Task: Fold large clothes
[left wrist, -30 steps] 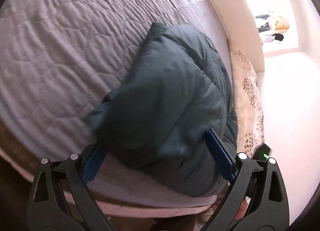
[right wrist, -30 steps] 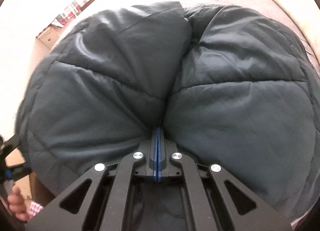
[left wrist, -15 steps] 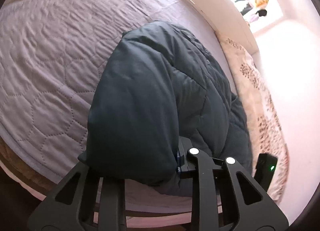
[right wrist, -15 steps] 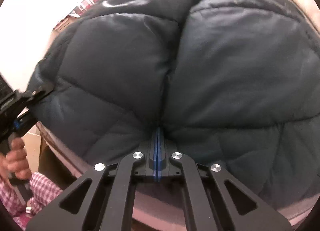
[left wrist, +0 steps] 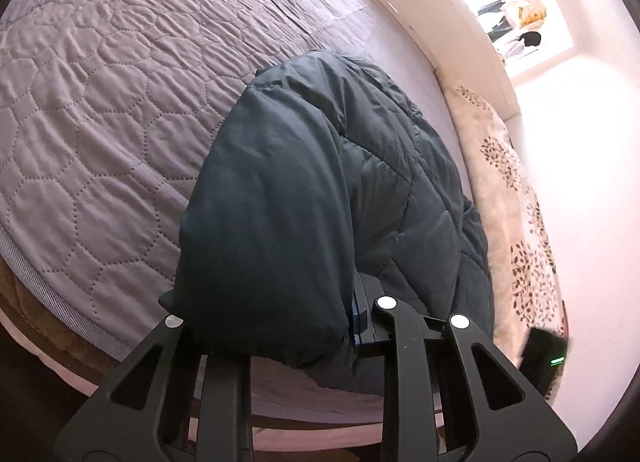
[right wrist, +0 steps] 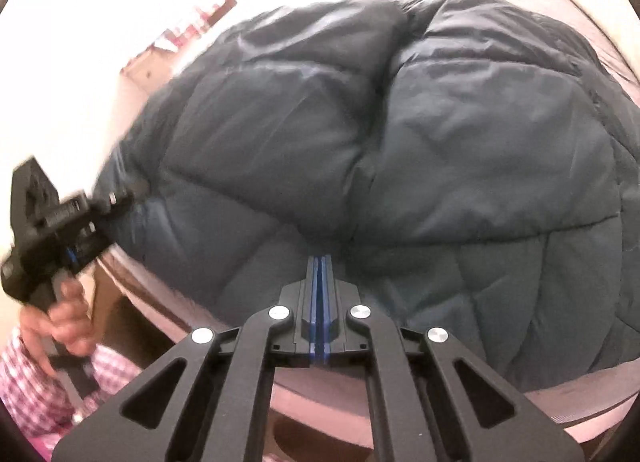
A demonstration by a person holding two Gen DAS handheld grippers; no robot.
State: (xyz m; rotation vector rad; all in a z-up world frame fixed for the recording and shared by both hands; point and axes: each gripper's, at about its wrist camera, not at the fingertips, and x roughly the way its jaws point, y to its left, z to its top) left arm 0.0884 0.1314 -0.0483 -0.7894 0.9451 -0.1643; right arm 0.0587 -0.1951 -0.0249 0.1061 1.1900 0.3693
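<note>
Raised since earlier: dark quilted jacket (left wrist: 280, 198) over bed (left wrist: 100, 110), edge clamped in left gripper (left wrist: 354, 318) and right gripper (right wrist: 319, 262).

dark teal quilted jacket (left wrist: 304, 190); lilac hexagon-stitched bedspread (left wrist: 100, 102)

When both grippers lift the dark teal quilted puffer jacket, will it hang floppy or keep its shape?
The dark teal quilted puffer jacket probably sags but stays bulky: its padded panels bulge around the shut right gripper. Likely light for its size, and perhaps slippery, since the fabric shines.

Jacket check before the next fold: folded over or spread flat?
Folded over: the jacket lies doubled in a puffy heap on the bed, both grippers pinching its near edge.
</note>
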